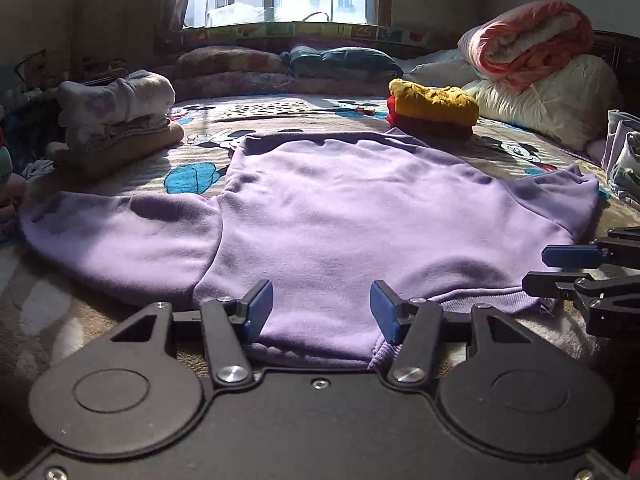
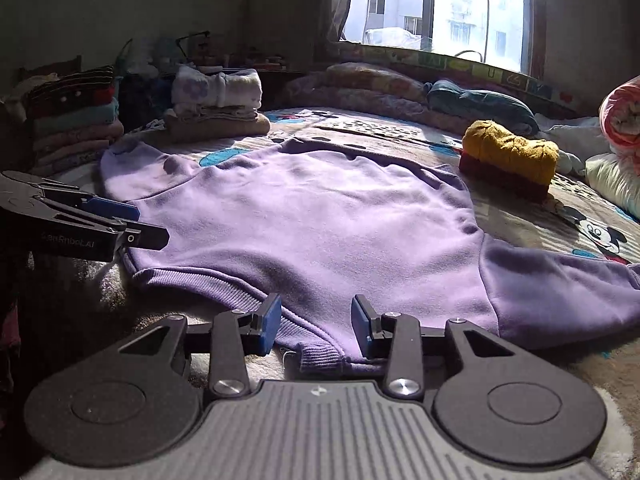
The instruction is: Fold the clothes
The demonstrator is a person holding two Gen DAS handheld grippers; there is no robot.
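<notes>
A lilac sweatshirt (image 1: 340, 208) lies flat on the cartoon-print bedspread (image 1: 280, 112), sleeves spread to both sides and ribbed hem nearest me. My left gripper (image 1: 322, 304) is open, its blue-padded fingers on either side of the hem's left part, with cloth lying between them. At the hem's other end my right gripper (image 2: 317, 318) is open the same way over the sweatshirt (image 2: 320, 208), a ribbed corner between its fingers. Each gripper shows in the other's view: the right gripper (image 1: 548, 270) at the right edge, the left gripper (image 2: 148, 224) at the left edge.
A white and beige folded pile (image 1: 116, 120) sits at the back left. A yellow-on-red folded pile (image 1: 434, 106) sits just beyond the collar. A pink rolled blanket (image 1: 532, 40) tops a pillow at the right. Another folded stack (image 2: 72, 120) stands far left, below the window (image 2: 436, 4).
</notes>
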